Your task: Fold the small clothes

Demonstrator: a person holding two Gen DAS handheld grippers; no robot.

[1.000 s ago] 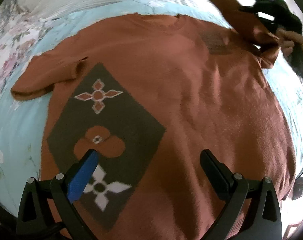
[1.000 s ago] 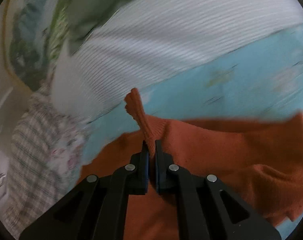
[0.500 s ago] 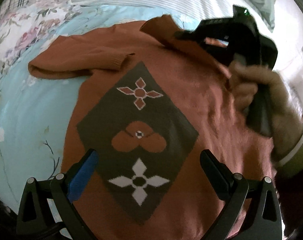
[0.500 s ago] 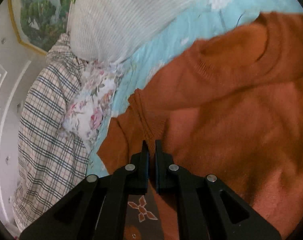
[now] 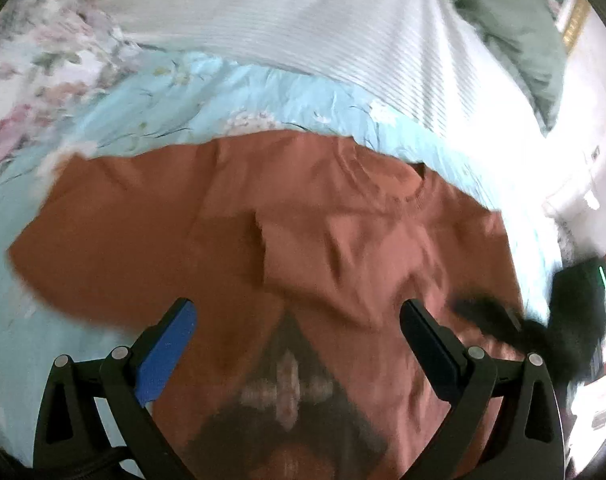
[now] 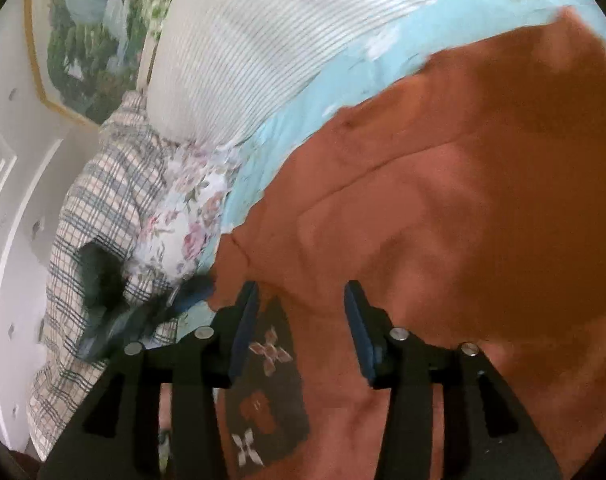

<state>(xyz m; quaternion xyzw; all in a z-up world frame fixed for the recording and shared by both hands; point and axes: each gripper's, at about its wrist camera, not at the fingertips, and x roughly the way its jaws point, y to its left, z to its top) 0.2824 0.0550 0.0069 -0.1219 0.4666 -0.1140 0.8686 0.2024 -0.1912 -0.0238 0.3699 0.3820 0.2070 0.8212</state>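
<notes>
A rust-orange sweater (image 5: 343,216) with a dark diamond patch (image 6: 263,392) of flower motifs lies flat on the light blue bedsheet (image 5: 151,92). One sleeve (image 5: 335,256) is folded in over the chest, and the other sleeve (image 5: 103,232) still lies spread out to the left. My left gripper (image 5: 299,320) hovers open above the chest with nothing between its fingers. My right gripper (image 6: 301,304) is just over the folded sleeve, its jaws opening and no cloth pinched between them. It shows as a dark blur at the right edge (image 5: 575,308) of the left wrist view.
A white striped pillow (image 5: 303,28) lies beyond the collar, with a green one (image 5: 515,28) at the far right. A floral cushion (image 6: 191,208) and a plaid one (image 6: 99,200) sit at the bed's side. A framed painting (image 6: 91,28) hangs on the wall.
My right gripper carried the sleeve across the chest, laid it down and opened. My left gripper moved up the sweater from the diamond patch toward the collar, staying open.
</notes>
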